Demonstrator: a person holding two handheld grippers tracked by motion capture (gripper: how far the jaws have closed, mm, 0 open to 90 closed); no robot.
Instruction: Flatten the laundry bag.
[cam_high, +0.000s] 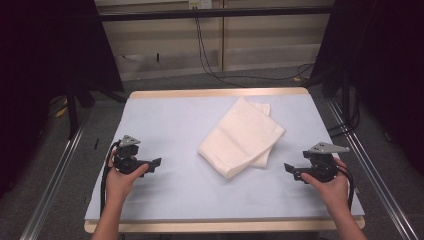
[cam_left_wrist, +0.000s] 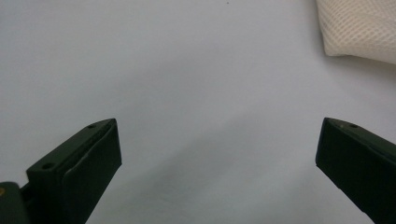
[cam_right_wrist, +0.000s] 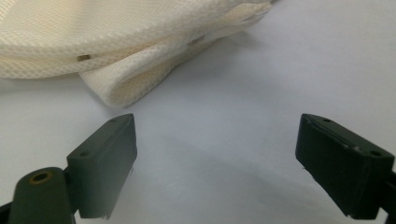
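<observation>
- Two hand-held grippers are being held low over the table, both jaw sets standing wide apart with nothing between them
- left gripper is being pointed inward from the table's left side; in the left gripper view bare pale surface is being framed between its jaws, with a corner of the folded towel sitting at upper right, well apart
- right gripper is being pointed inward from the right side; in the right gripper view the towel is being seen just ahead and to the left of the jaws, a rolled fold edge facing them, not touching
- towel is lying near the table's middle, slightly right of centre, folded in layers, cream, waffle-textured
- its long axis is being run diagonally, from the near-left corner up to the far-right corner in the high view
- right gripper is being judged the nearer of the two; the near end of the towel lies between both hands, so either could be brought in, the right with the shorter reach
- surface is being read as a flat, matt, pale blue-grey sheet over a wooden board; little grip is expected, so the towel may slide when pushed
- room: dark curtains are hanging at both sides, cables are being trailed across the grey floor behind, metal rails are flanking the table
</observation>
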